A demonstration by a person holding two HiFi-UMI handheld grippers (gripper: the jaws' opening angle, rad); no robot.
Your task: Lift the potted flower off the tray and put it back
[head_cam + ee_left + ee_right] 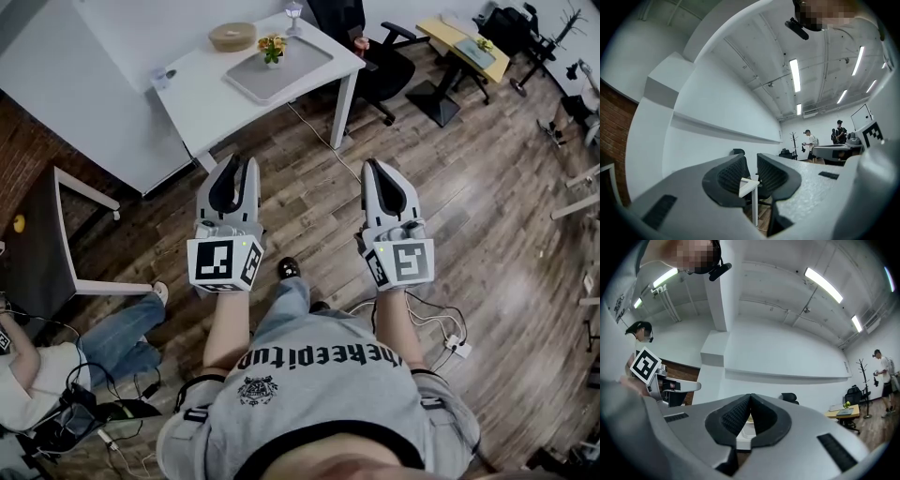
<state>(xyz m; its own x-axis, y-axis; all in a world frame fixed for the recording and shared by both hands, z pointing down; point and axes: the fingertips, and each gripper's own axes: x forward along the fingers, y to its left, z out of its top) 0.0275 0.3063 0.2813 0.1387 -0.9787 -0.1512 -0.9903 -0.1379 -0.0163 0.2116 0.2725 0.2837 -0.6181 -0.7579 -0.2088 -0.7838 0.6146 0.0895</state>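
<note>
Well short of the potted flower [272, 47], left gripper [240, 169] barely parted, right gripper [377, 169] closed, both empty, I needed to reach.

Bare floor [300, 187] lies open from left tool [239, 162] and right tool [374, 165] to the table [202, 94], chair [384, 66] beside it.

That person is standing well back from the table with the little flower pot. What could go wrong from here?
1. A stemmed glass stands just beyond the potted flower on its tray; a careless reach might knock it over.
2. Cables lie on the floor at the person's right side and could snag a step toward the table.
3. The right gripper's fingers are together and the left gripper's barely apart; unopened, they would shove the pot.
</note>
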